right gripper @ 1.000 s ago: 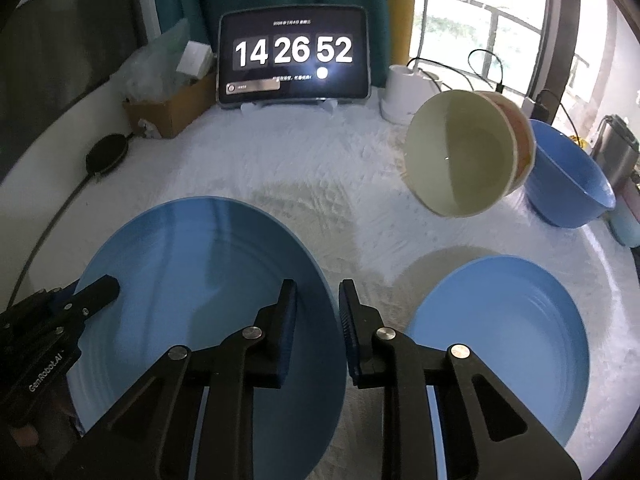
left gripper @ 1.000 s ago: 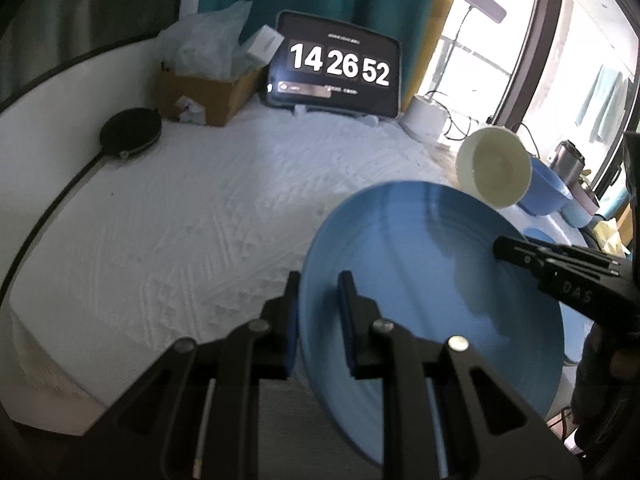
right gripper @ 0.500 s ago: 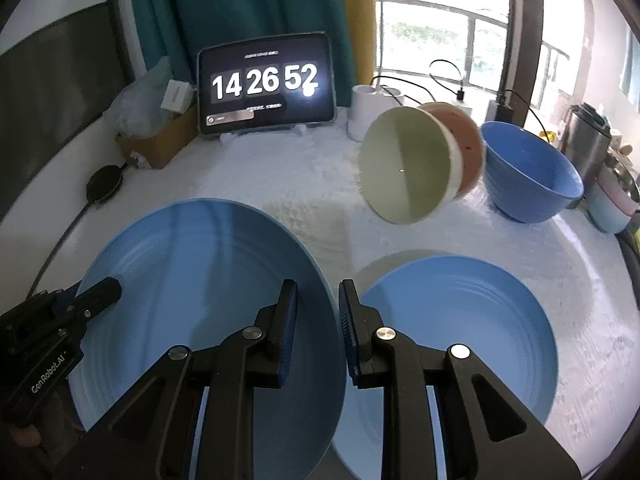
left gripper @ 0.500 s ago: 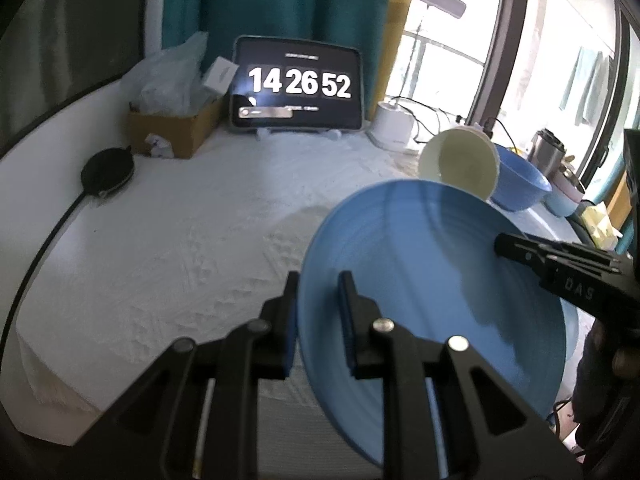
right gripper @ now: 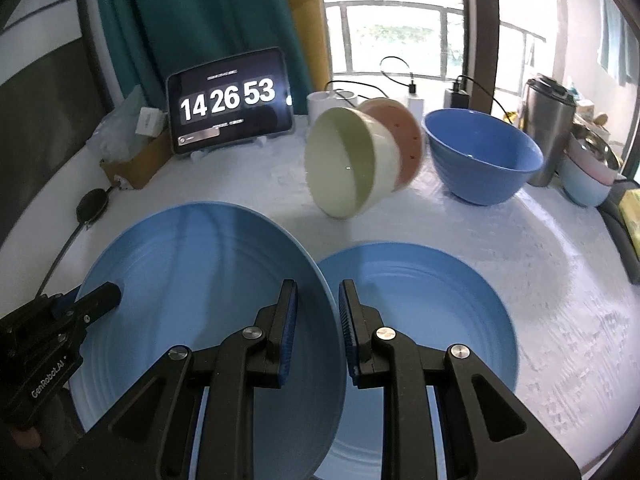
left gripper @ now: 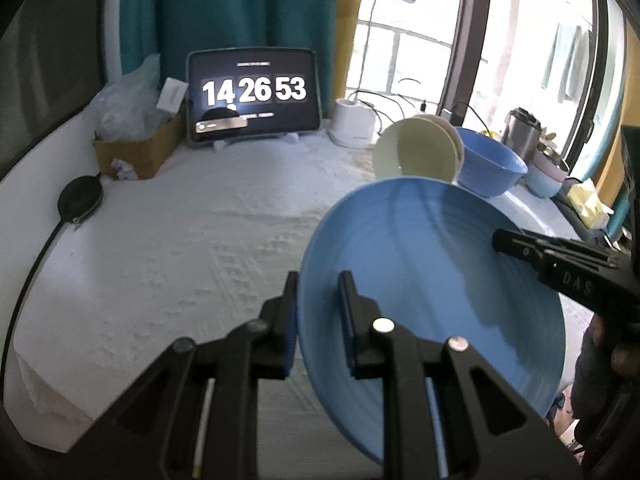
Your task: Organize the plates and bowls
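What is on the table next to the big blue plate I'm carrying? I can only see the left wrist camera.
Observer: The right wrist view shows a second blue plate. It lies flat on the white tablecloth, and the held blue plate hides part of it.
Operator: Is anything behind the cream bowl?
Observer: Yes, a pink bowl sits right behind the cream bowl. Both are tipped on their sides.
Operator: How is my other gripper holding the plate?
Observer: The right gripper has one finger on each side of the held plate's rim. The left gripper is on the opposite rim.
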The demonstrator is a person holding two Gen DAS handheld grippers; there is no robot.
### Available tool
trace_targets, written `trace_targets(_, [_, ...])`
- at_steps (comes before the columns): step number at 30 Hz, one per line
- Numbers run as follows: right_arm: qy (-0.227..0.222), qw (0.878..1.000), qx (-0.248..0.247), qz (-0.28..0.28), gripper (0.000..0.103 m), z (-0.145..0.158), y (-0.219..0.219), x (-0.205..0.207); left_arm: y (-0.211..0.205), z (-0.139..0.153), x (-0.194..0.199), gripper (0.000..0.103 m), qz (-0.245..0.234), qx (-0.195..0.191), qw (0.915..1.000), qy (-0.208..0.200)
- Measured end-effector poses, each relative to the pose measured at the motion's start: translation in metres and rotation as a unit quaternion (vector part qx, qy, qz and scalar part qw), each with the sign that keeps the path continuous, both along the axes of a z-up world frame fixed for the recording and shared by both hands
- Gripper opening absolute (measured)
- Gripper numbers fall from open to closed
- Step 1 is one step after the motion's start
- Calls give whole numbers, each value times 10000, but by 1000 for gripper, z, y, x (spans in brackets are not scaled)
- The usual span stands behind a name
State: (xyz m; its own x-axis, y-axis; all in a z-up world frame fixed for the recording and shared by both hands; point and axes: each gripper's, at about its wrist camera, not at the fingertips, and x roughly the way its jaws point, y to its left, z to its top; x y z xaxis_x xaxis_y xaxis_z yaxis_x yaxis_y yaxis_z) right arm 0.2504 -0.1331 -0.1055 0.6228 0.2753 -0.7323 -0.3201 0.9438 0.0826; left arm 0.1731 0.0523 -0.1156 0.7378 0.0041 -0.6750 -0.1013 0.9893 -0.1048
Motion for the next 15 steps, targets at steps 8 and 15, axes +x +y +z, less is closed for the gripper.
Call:
trace_targets(8, [22,9996,135,-228,23,-1,-33,2,-30,2,10,18,-215,113,9997,58])
trace_targets(15, [72,9988,218,-423,23,-4,-63,6,-55,2,22,18,-409,188,9989,129])
